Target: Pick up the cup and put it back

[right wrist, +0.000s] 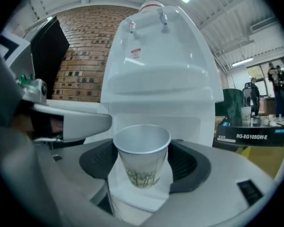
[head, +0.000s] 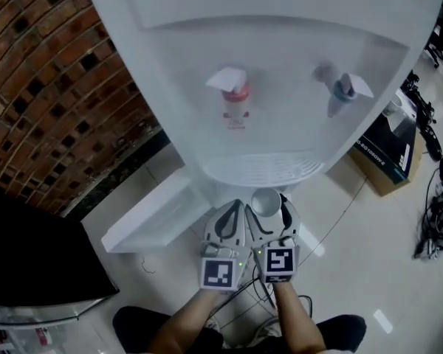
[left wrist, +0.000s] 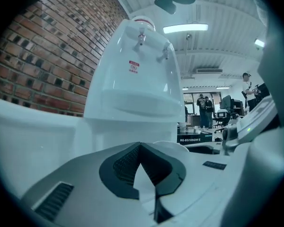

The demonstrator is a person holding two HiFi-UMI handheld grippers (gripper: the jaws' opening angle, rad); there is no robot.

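Observation:
A white paper cup [right wrist: 142, 152] with a green print sits upright between the dark pads of my right gripper [right wrist: 144, 165], which is shut on it. In the head view the cup [head: 266, 202] hangs just in front of and below the drip tray [head: 266, 169] of a white water dispenser [head: 280, 50]. The dispenser has a red tap [head: 235, 94] and a blue tap [head: 343, 87]. My left gripper [head: 227, 227] is right beside the right gripper [head: 269, 216], on its left. Its jaws meet with nothing between them [left wrist: 144, 167].
A brick wall [head: 52, 87] stands to the left. A white panel [head: 155, 216] lies on the floor by the dispenser's base. An open cardboard box [head: 384, 153] and black cables [head: 439, 212] are at the right. People [left wrist: 204, 109] stand far behind.

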